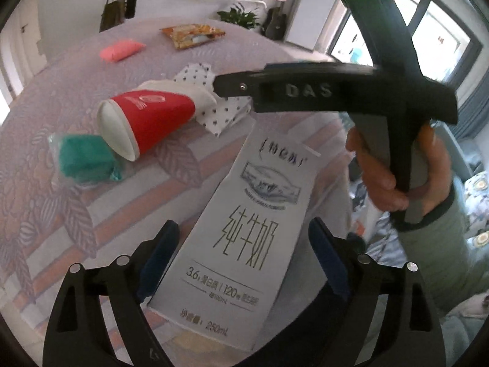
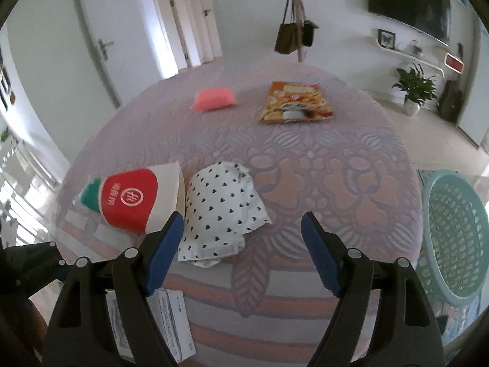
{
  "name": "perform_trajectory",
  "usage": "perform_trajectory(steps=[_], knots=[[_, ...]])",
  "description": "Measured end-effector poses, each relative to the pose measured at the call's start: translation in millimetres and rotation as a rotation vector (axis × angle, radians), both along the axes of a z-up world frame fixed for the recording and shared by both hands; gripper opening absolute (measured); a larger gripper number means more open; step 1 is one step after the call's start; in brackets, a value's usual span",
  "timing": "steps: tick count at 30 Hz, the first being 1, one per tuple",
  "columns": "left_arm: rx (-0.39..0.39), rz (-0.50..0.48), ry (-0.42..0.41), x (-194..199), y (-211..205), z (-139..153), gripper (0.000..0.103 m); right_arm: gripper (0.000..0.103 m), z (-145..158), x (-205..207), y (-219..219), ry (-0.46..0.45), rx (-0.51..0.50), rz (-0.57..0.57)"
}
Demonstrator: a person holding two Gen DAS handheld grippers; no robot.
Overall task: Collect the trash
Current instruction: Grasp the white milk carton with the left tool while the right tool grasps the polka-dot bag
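Observation:
My left gripper [image 1: 244,253] is shut on a white milk carton [image 1: 244,232], held above the near edge of the bed [image 1: 91,61]; the carton also shows at the bottom of the right wrist view [image 2: 171,324]. My right gripper [image 2: 243,232] is open and empty, hovering over the bed's near edge beside a crumpled white heart-print paper [image 2: 220,211]. A red and white paper cup [image 2: 134,198] lies on its side to the left of the paper, with a green packet [image 1: 85,159] next to it. The right gripper also shows in the left wrist view [image 1: 232,87].
A pink packet [image 2: 214,99] and an orange snack bag [image 2: 295,102] lie farther back on the bed. A light blue plastic basket [image 2: 455,238] stands on the floor right of the bed. A plant [image 2: 412,87] and a coat stand with bags [image 2: 295,36] are beyond.

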State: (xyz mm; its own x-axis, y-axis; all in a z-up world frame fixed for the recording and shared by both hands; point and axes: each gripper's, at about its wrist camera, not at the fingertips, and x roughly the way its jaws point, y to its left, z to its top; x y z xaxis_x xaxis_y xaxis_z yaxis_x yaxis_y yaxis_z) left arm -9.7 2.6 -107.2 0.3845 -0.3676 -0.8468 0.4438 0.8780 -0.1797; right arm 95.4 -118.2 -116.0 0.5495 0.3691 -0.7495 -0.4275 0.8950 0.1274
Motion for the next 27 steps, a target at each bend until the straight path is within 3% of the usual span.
perform_trajectory(steps=[2,6,12,16,18,20,22,27], knots=[[0.017,-0.001,-0.018,-1,-4,0,0.082,0.075,-2,2,4,0.013,-0.012,0.007],[0.03,0.016,-0.041,-1,-3,3,0.056,0.075,-5,6,12,0.045,-0.038,0.027],[0.0,0.057,-0.052,-8,12,4,0.055,0.075,-9,10,28,0.075,-0.06,0.038],[-0.016,0.096,-0.059,-12,25,6,0.054,0.064,-12,14,36,0.053,-0.108,0.028],[-0.021,0.113,-0.062,-12,31,8,0.054,0.051,-11,13,35,0.045,-0.115,0.03],[-0.037,0.125,-0.064,-12,35,10,0.054,0.032,-10,13,30,0.049,-0.101,0.036],[-0.051,0.127,-0.074,-10,36,13,0.054,0.021,-8,14,22,0.059,-0.067,0.03],[-0.082,0.104,-0.108,-9,28,27,0.054,0.014,4,13,-3,0.036,-0.004,-0.017]])
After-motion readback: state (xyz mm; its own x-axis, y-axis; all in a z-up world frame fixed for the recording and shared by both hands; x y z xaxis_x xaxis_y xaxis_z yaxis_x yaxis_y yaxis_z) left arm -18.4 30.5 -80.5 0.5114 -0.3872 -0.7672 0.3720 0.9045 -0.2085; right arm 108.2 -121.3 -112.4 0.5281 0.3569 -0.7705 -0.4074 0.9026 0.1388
